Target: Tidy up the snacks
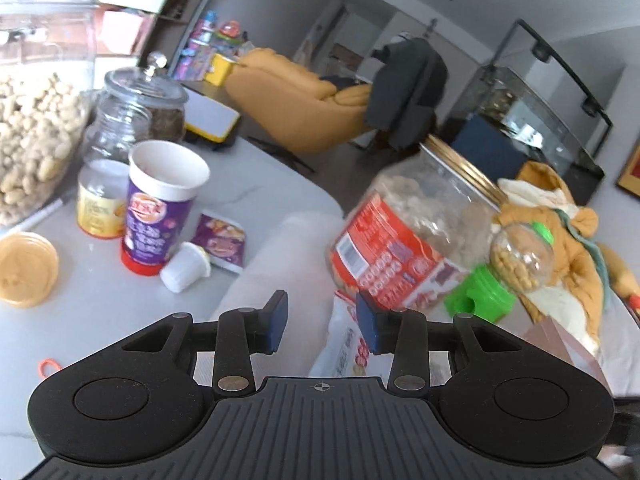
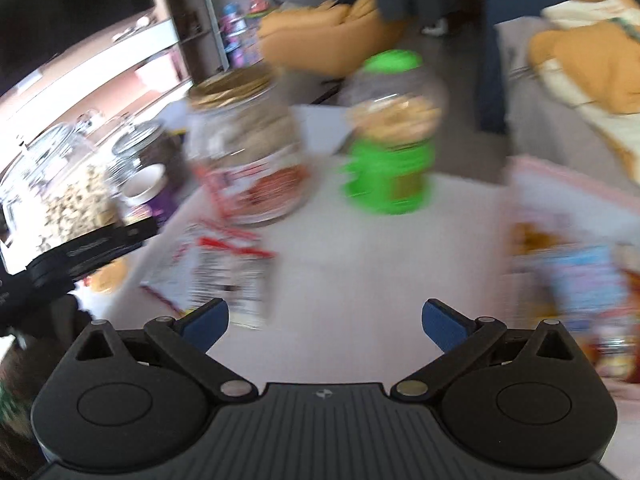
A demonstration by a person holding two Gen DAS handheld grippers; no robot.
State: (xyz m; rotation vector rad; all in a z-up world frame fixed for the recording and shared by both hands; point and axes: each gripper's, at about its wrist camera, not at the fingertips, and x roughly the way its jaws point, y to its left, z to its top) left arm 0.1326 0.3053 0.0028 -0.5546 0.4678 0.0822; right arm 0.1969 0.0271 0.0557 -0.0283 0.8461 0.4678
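Observation:
My left gripper [image 1: 322, 320] is open and empty over the white table [image 1: 280, 248], just left of a white snack packet [image 1: 344, 344]. Beyond it stand a red-labelled plastic jar with a gold lid [image 1: 404, 236] and a green candy dispenser [image 1: 516, 264]. A purple cup [image 1: 158, 212], a small white cup [image 1: 186, 266] and a purple sachet [image 1: 220, 240] lie to the left. My right gripper [image 2: 324, 320] is wide open and empty above the table [image 2: 380, 272]. The right wrist view is blurred; it shows the jar [image 2: 248, 152], the dispenser [image 2: 390, 140], the white packet [image 2: 216, 272] and colourful packets [image 2: 580, 272] at right.
Large glass jars [image 1: 36, 128] with peanuts and a lidded glass jar [image 1: 140, 112] stand at the left. A yellow-labelled jar [image 1: 100, 204] and an orange lid [image 1: 26, 268] are near them. A plush toy [image 1: 568, 240] lies at right. The left gripper's body [image 2: 88, 252] shows at left.

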